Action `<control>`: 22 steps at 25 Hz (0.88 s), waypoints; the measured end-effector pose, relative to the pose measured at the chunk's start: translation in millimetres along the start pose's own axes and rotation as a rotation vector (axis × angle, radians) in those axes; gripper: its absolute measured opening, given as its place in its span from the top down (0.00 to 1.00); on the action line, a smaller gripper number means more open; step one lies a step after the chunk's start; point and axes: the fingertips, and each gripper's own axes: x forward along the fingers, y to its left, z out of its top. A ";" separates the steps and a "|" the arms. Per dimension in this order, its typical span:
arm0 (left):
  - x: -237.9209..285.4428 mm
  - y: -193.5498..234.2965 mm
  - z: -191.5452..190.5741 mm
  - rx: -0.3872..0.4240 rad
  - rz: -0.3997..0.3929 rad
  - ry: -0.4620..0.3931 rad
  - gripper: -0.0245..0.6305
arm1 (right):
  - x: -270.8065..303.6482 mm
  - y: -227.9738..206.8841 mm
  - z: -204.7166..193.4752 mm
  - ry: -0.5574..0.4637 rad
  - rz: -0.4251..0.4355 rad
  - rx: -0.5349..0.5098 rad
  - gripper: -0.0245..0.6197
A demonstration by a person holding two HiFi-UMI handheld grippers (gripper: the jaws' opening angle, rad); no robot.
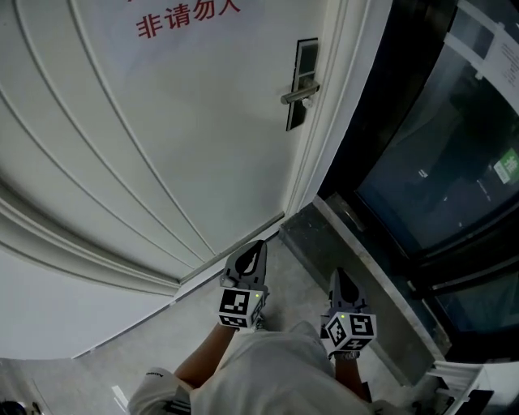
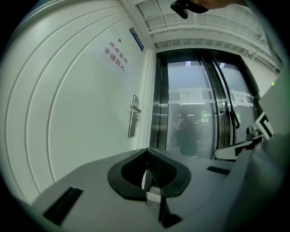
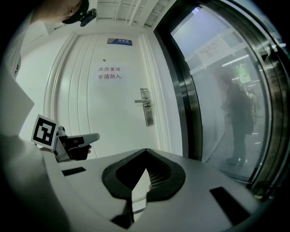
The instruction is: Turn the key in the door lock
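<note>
1. The step in hand is judged to be the approach. The left tool (image 1: 258, 246) and the right tool (image 1: 336, 275) are both held low in front of the person's body, well apart from the lock plate (image 1: 302, 81).
2. Each tool has its jaws pressed together, and nothing is seen between them in either gripper view.
3. The lock plate sits near the right edge of the white door (image 1: 162, 146), with the lever handle (image 1: 300, 95) across it. No key can be made out, neither in a tool nor in the plate, because the plate is too small in every view.
4. To do this step well, the person should probably bring one tool up to the height of the plate, keep it level, and open its jaws only when close. If the key sits in the lock, the pinch should take its head flat, so the turn does not slip.
5. The other tool should stay clear of the handle.
6. The door carries red characters (image 1: 186, 18) and curved mouldings.
7. To the right stand dark glass doors (image 1: 438, 162) in metal frames.
8. The floor (image 1: 162, 332) is pale grey, with a darker stone strip (image 1: 349, 259) along the glass.
</note>
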 end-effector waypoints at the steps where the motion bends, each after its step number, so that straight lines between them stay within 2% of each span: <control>1: 3.1 -0.2 -2.3 0.000 -0.003 0.006 0.95 | 2.7 -1.4 -1.5 0.007 -0.002 0.000 0.97; 5: 11.4 0.4 2.5 0.005 0.000 0.001 0.95 | 16.1 -4.3 0.7 0.018 0.009 -0.007 0.97; 8: 17.4 10.2 4.7 0.012 0.034 0.002 0.95 | 34.0 -4.3 2.9 0.019 0.044 -0.010 0.97; 15: 40.9 33.1 5.7 0.023 0.170 0.006 0.95 | 93.0 -9.2 15.1 0.027 0.190 -0.041 0.97; 22: 97.7 44.2 24.5 0.044 0.287 -0.007 0.95 | 167.2 -42.1 48.3 0.032 0.294 -0.073 0.97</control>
